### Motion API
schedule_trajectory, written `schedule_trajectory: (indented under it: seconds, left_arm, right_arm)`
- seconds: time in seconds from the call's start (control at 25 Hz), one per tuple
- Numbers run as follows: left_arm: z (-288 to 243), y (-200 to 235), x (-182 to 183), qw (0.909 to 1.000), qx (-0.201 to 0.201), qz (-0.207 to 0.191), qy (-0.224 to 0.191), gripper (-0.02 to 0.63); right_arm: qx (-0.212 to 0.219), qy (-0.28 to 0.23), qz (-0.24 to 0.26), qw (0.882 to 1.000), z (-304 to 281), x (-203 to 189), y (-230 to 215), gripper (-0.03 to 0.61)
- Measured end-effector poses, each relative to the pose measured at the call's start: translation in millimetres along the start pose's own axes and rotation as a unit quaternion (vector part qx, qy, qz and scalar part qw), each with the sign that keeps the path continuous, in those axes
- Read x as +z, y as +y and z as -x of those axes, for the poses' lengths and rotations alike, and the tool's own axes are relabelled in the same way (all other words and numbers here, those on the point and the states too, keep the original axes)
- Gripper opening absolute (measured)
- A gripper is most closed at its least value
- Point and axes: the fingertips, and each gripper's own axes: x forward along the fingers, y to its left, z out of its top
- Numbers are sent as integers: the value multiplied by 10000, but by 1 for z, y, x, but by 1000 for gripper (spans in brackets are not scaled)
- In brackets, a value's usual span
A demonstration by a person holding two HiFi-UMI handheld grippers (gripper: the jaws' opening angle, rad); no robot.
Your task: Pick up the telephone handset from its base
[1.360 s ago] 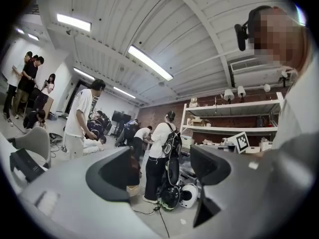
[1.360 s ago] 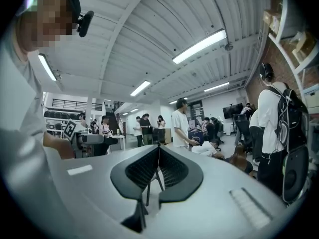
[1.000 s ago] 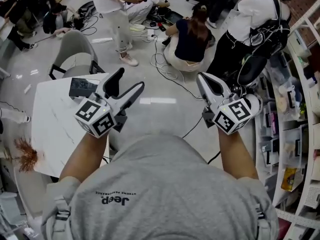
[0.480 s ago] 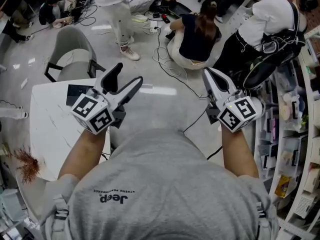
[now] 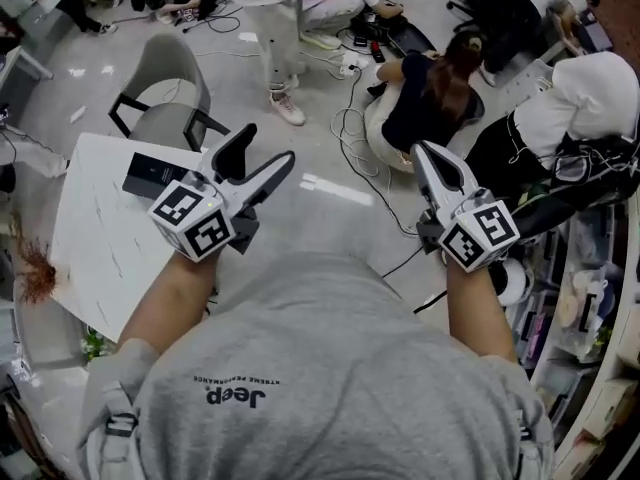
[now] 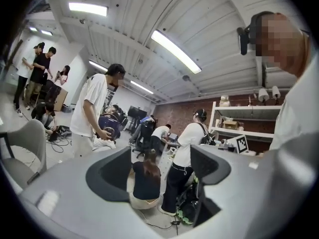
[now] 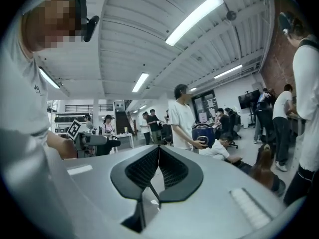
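Observation:
No telephone handset can be made out with certainty. A dark flat rectangular object (image 5: 155,176) lies on the white table (image 5: 100,248) at the left, just beyond my left gripper (image 5: 264,146). That gripper is held in the air, open, with nothing between its jaws; in the left gripper view it (image 6: 159,171) looks out at people across the room. My right gripper (image 5: 428,152) is held up over the floor at the right, shut and empty. In the right gripper view its (image 7: 158,151) tips meet.
A grey chair (image 5: 165,88) stands behind the table. Several people sit or stand on the floor ahead among cables (image 5: 350,118). Shelves (image 5: 600,308) with clutter line the right side. A reddish tuft (image 5: 35,273) lies at the table's left edge.
The head view has swung, so the table and the people sit lower and further right in it. Both grippers stay raised before the person, left open, right shut.

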Motion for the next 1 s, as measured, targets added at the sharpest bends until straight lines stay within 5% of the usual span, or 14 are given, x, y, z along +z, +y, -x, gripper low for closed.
schedule_trajectory:
  seconds: [0.28,0.64,1.0]
  left_arm:
    - [-7,20,-7,9975,633,279,-158,403]
    - [58,101,-25,9915,1189,471,-247,403]
    - [170,173,-68,9635,2441,986,-485,403]
  right_arm:
    - [715,185,14,9973,-47,-2,-24,6]
    - [1424,361,-129,9891,-161,-23,50,5]
    - [2514,767,95,9648,-265,-66,150,5]
